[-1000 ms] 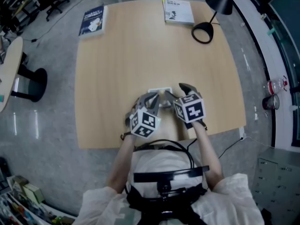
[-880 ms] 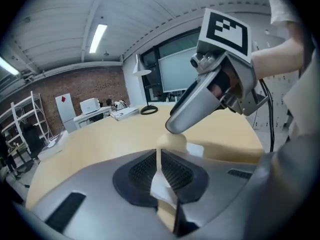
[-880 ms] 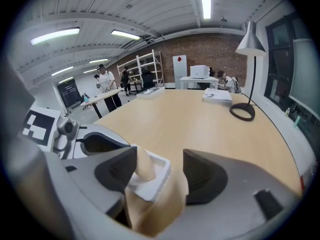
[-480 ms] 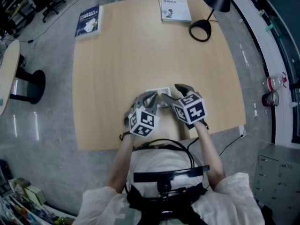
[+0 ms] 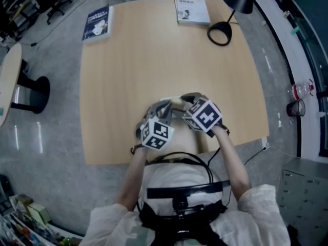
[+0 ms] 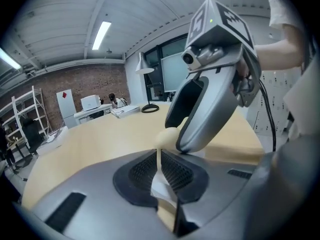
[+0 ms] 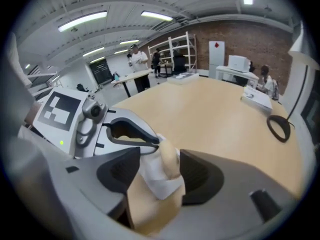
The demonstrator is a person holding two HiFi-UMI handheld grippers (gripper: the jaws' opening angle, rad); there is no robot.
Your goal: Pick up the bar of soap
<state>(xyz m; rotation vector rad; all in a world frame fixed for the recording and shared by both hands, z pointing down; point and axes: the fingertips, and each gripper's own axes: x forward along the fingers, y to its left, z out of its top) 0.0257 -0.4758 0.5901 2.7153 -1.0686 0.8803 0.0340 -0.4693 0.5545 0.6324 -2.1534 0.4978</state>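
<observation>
R gripper [image 7: 159,176] closing round soap [image 7: 168,159], prob. touching.

The wooden table [image 5: 154,65] bears 1 blue book [image 5: 97,23], 1 white book [image 5: 192,10] and 1 black lamp [image 5: 220,35].

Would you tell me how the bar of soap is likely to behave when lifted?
The bar of soap looks solid, so it is probably stiff rather than floppy. Its smooth, rounded cream surface may be slippery, and the white paper band could slide on it. Flat-sided, it seems unlikely to roll.
</observation>
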